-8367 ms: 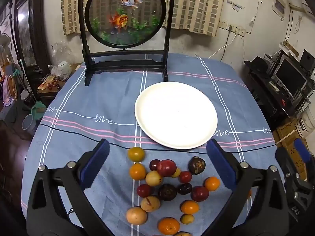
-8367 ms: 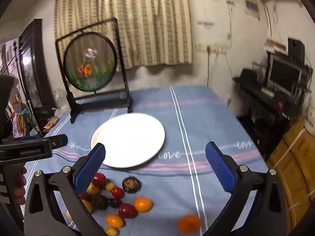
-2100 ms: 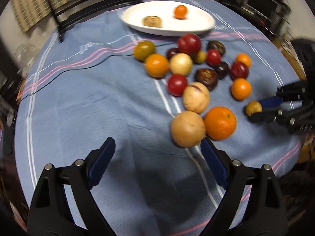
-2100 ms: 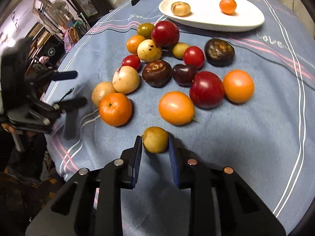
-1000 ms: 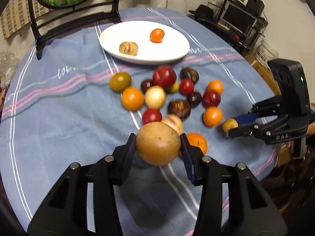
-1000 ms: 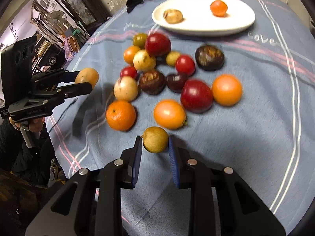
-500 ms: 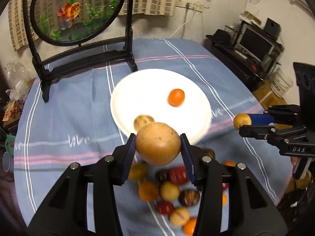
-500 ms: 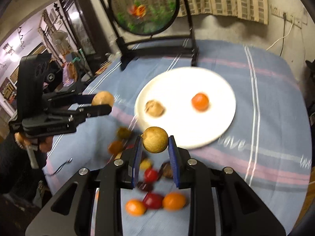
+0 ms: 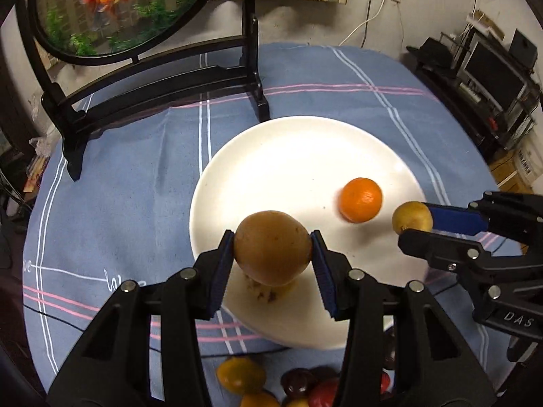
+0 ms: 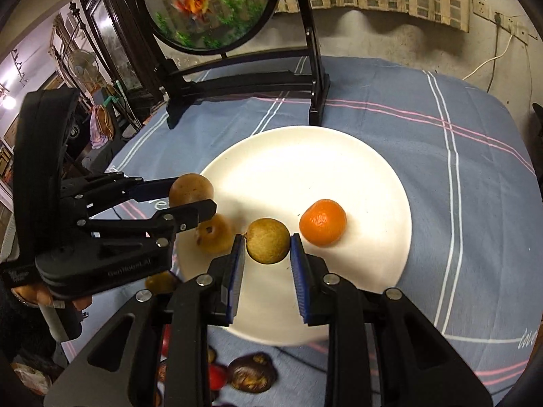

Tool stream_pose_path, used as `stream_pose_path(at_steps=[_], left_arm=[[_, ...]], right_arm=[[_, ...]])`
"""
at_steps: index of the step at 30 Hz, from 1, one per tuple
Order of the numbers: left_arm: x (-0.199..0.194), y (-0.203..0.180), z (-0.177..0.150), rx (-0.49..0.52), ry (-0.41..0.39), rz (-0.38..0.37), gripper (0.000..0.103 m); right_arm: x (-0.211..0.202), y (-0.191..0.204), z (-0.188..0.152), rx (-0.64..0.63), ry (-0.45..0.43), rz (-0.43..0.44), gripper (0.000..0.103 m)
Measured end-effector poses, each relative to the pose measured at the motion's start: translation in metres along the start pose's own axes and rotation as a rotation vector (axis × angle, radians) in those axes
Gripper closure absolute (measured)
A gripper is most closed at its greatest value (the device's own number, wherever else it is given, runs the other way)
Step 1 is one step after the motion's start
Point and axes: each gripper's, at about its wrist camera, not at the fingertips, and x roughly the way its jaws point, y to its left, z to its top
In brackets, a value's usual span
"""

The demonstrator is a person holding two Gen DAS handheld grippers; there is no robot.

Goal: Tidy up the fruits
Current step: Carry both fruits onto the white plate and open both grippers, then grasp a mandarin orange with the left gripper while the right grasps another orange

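My left gripper is shut on a large tan round fruit, held over the near left part of the white plate. My right gripper is shut on a small yellow-green fruit above the plate. On the plate lie an orange and a brown speckled fruit, the latter mostly hidden under my held fruit in the left wrist view. The right gripper shows at the right, the left gripper at the left.
A black stand with a round goldfish panel rises behind the plate. Several loose fruits lie on the blue tablecloth near its front edge. A hand grips the left tool. A desk with a monitor is at the right.
Both grippers have carried their fruits forward from over the loose pile to above the plate. The plate now fills the middle of both views, and the pile lies at the bottom.
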Motion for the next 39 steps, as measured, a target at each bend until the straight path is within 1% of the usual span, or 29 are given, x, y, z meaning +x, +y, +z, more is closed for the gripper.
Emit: stream_pose_path(at_steps=[4, 5, 6, 7, 8, 9, 10, 11, 16, 20, 22, 23, 24, 26, 28, 29, 34, 37, 39], left_arm=[[0.014, 0.001, 0.004, -0.02, 0.029, 0.005, 0.056], [0.017, 0.001, 0.005, -0.023, 0.04, 0.011, 0.055], [0.02, 0.002, 0.006, -0.026, 0.045, 0.015, 0.05], [0.02, 0.002, 0.006, -0.028, 0.041, 0.021, 0.033], [0.017, 0.002, 0.007, -0.027, 0.019, 0.037, 0.027], [0.015, 0.002, 0.008, -0.028, 0.007, 0.037, 0.027], [0.012, 0.003, 0.009, -0.029, 0.005, 0.028, 0.027], [0.011, 0.003, 0.01, -0.028, 0.005, 0.026, 0.027], [-0.005, 0.009, 0.01, -0.041, -0.014, 0.036, 0.027], [-0.031, 0.016, 0.0, -0.052, -0.046, 0.037, 0.026], [-0.046, 0.019, -0.007, -0.051, -0.066, 0.032, 0.024], [-0.056, 0.021, -0.014, -0.052, -0.078, 0.036, 0.022], [-0.067, 0.022, -0.021, -0.053, -0.091, 0.038, 0.021], [-0.084, 0.024, -0.037, -0.046, -0.107, 0.031, 0.019], [-0.098, 0.024, -0.058, -0.032, -0.108, 0.031, 0.018], [-0.102, 0.024, -0.066, -0.025, -0.104, 0.031, 0.018], [-0.117, 0.025, -0.126, -0.012, -0.042, 0.013, 0.017], [-0.118, 0.027, -0.163, -0.025, 0.016, 0.001, 0.017], [-0.118, 0.026, -0.183, -0.034, 0.053, -0.02, 0.017]], right_arm=[[0.014, -0.003, 0.004, -0.011, 0.039, -0.011, 0.076], [0.018, -0.004, 0.004, -0.017, 0.056, -0.044, 0.075], [0.022, -0.004, 0.005, -0.022, 0.069, -0.063, 0.072], [0.024, -0.004, 0.006, -0.025, 0.08, -0.071, 0.07], [0.025, -0.006, 0.006, -0.02, 0.086, -0.07, 0.059], [0.023, -0.008, 0.006, -0.012, 0.077, -0.073, 0.046], [0.019, -0.01, 0.007, -0.005, 0.053, -0.075, 0.044], [0.014, -0.011, 0.007, -0.001, 0.028, -0.068, 0.044], [-0.011, -0.021, 0.006, 0.031, -0.004, -0.057, 0.044], [-0.042, -0.021, -0.01, 0.028, -0.03, -0.056, 0.044], [-0.057, -0.016, -0.025, 0.021, -0.039, -0.048, 0.044], [-0.066, -0.012, -0.037, 0.016, -0.043, -0.038, 0.043], [-0.07, -0.008, -0.045, 0.014, -0.042, -0.031, 0.043], [-0.08, 0.005, -0.071, 0.0, -0.032, -0.002, 0.043], [-0.085, 0.019, -0.095, -0.027, -0.011, 0.01, 0.043], [-0.084, 0.029, -0.114, -0.042, 0.017, 0.018, 0.043], [-0.074, 0.062, -0.174, -0.071, 0.112, 0.061, 0.043], [-0.059, 0.07, -0.193, -0.048, 0.159, 0.068, 0.043], [-0.049, 0.07, -0.202, -0.027, 0.177, 0.066, 0.043]])
